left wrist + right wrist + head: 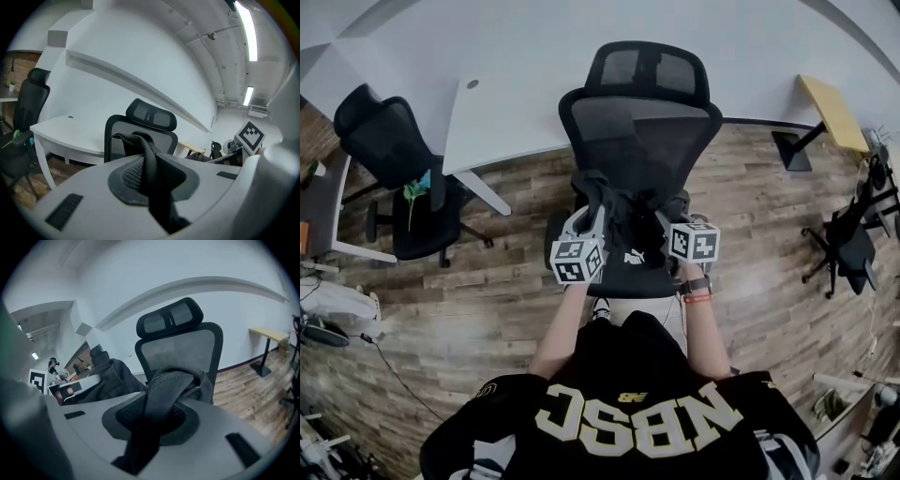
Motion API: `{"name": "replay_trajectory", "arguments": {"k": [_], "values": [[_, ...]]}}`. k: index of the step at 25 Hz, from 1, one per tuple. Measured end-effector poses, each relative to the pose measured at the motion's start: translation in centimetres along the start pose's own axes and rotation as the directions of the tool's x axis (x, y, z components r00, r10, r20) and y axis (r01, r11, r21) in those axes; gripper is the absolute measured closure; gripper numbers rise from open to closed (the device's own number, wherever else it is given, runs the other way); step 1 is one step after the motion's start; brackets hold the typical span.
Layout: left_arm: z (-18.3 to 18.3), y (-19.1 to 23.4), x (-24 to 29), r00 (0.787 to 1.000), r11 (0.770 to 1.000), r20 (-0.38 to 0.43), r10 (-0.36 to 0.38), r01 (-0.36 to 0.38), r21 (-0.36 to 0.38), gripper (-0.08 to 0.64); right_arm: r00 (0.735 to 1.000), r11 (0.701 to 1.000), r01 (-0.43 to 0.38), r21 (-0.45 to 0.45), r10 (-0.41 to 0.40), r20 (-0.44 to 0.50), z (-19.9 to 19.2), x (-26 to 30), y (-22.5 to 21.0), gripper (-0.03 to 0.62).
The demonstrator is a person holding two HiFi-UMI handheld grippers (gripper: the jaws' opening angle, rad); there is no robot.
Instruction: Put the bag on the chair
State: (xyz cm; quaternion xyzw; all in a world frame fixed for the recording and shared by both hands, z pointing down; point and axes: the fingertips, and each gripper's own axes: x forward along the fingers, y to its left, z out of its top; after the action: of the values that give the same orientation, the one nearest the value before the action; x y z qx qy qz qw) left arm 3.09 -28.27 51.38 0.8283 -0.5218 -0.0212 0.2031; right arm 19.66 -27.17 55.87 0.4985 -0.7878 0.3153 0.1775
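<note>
A black bag (630, 251) with a white logo hangs over the seat of the black mesh office chair (642, 122) straight ahead of me; whether it rests on the seat I cannot tell. My left gripper (587, 223) is shut on one dark bag strap (152, 164), which runs up between its jaws. My right gripper (675, 225) is shut on the other strap (161, 394). The chair's back and headrest (151, 116) rise just beyond both grippers. In the right gripper view the bag's body (110, 376) bulges at the left, in front of the chair (180, 345).
A white desk (502, 117) stands behind the chair at the left, with a second black chair (398, 173) beside it. A yellow-topped table (832, 111) and a black stand (848, 246) are at the right. Cables lie on the wooden floor (469, 309) at the left.
</note>
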Motion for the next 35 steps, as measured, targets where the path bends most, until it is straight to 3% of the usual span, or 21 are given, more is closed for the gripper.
{"name": "replay_trajectory", "arguments": {"k": [5,10,19,27,35], "values": [[-3.4,1.7,2.2,0.996,0.999,-0.079,-0.035,0.034,-0.015,0.502,0.997,0.994,0.064,0.083,-0.060,-0.043,-3.3,2.4,-2.2,0.512],[-7.4,2.7,4.1,0.986,1.000,-0.164,-0.009,0.007,-0.012,0.502,0.993,0.988,0.091,0.122,-0.081,-0.082,-5.8,4.5,-5.1,0.509],[-15.4,6.2,7.2,0.949,0.992,-0.296,0.111,-0.125,-0.027,0.502,0.982,0.997,0.034,0.075,-0.019,-0.187,-10.8,10.8,-9.0,0.508],[-22.5,9.3,9.7,0.898,0.982,-0.411,0.154,-0.186,-0.039,0.500,0.955,0.999,0.000,0.036,0.011,-0.295,-15.3,16.6,-12.2,0.505],[-27.8,12.8,13.8,0.867,0.977,-0.466,0.174,-0.211,-0.027,0.500,0.945,1.000,-0.011,-0.009,0.007,-0.327,-16.9,23.0,-15.5,0.503]]}}
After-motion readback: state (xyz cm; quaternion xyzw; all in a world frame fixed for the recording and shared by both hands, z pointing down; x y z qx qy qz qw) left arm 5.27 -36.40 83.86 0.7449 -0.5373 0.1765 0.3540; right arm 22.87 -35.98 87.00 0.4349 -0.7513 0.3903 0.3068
